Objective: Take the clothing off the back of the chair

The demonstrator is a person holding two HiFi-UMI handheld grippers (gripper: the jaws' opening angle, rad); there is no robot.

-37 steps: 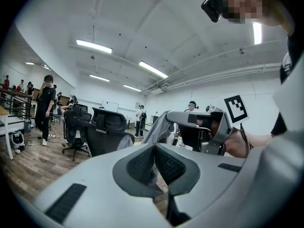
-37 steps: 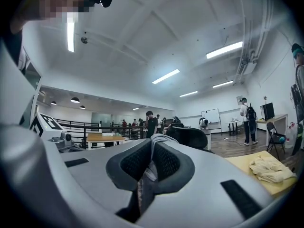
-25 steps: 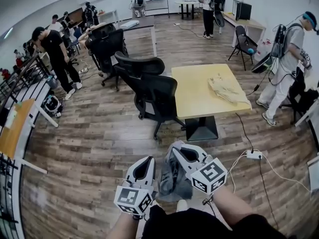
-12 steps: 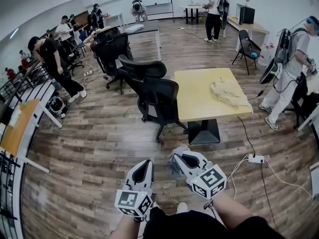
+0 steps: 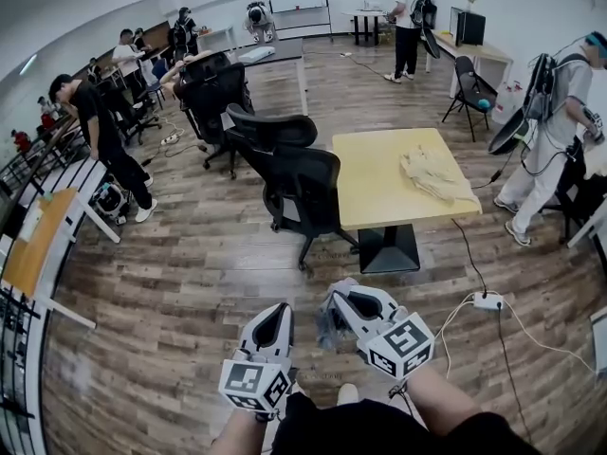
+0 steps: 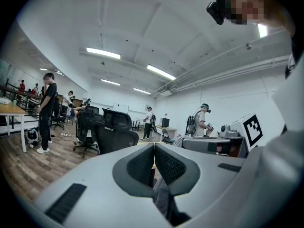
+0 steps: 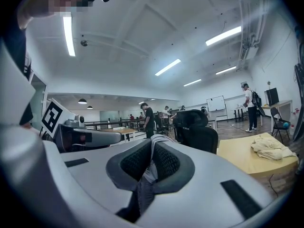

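My right gripper is shut on a grey piece of clothing, which hangs in a bunch below its jaws, low over the wooden floor. In the right gripper view the grey cloth is pinched between the pads of that gripper. My left gripper is beside it, shut with nothing between its jaws; the grey cloth shows beyond them. The black office chair stands ahead at the yellow table, its back bare.
A beige garment lies on the yellow table. More black chairs stand behind. A power strip with cables lies on the floor at right. People stand at left and right. A wooden desk runs along the left.
The grey clothing, which hung wide between the two grippers, is now bunched up close under the right gripper. The person at left has stepped a little further along.
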